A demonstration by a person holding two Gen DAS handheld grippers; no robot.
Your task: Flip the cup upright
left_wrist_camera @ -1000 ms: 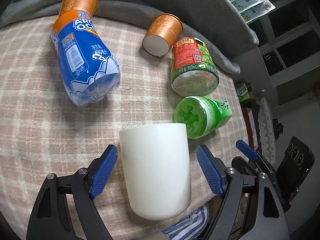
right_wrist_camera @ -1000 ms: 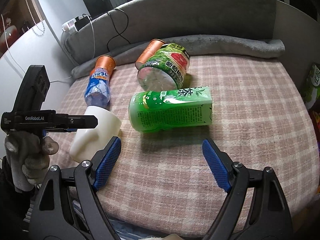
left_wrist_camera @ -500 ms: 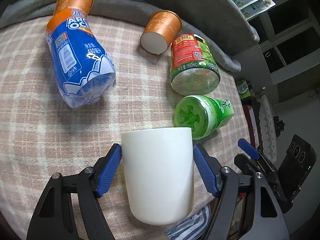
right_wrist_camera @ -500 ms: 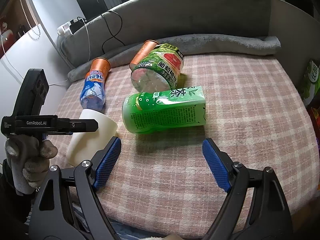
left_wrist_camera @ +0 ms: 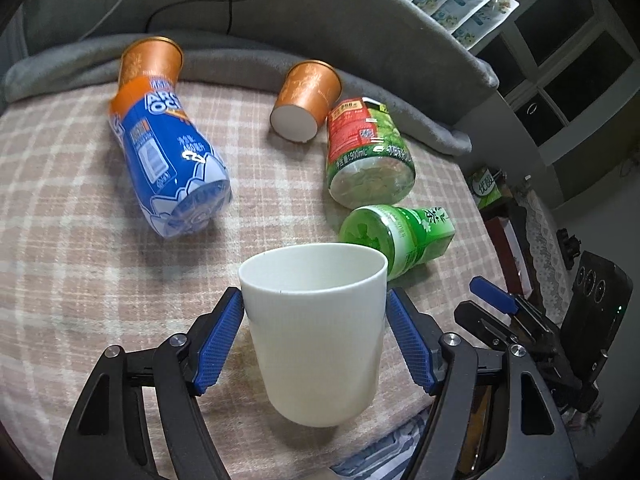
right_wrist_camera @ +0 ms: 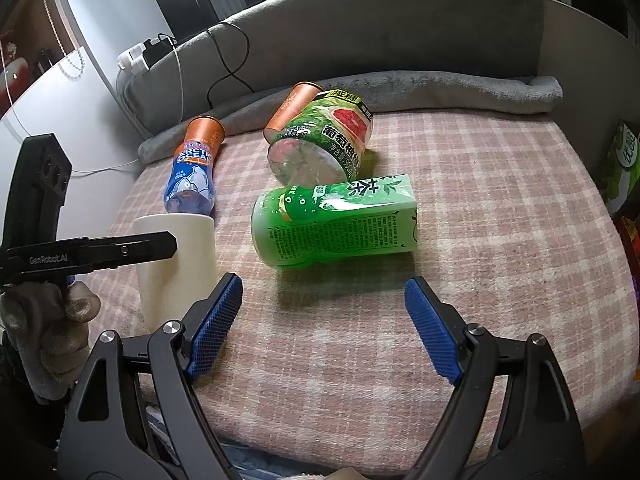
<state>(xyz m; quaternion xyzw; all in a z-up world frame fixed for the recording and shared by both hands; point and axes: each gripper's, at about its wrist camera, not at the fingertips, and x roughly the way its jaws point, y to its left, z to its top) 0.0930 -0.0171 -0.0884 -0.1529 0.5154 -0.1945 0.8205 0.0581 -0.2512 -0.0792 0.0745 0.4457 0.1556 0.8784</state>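
A white cup (left_wrist_camera: 316, 332) stands close to upright near the front edge of the plaid cloth (left_wrist_camera: 60, 240), its open mouth up. My left gripper (left_wrist_camera: 314, 340) is shut on the cup, a blue pad pressing each side just below the rim. In the right wrist view the cup (right_wrist_camera: 180, 256) stands at the left with the left gripper's finger across it. My right gripper (right_wrist_camera: 324, 330) is open and empty above the cloth, in front of the green tea bottle (right_wrist_camera: 334, 220).
On the cloth lie a blue bottle (left_wrist_camera: 168, 160), two orange cups (left_wrist_camera: 306, 100), a grapefruit-label bottle (left_wrist_camera: 366, 152) and the green tea bottle (left_wrist_camera: 400, 236). A grey blanket (left_wrist_camera: 400, 104) and grey backrest bound the far side. The cloth's edge is just below the cup.
My left gripper closed on the lying white cup and tipped it up, so its mouth now faces upward. The right gripper stayed open and barely moved.
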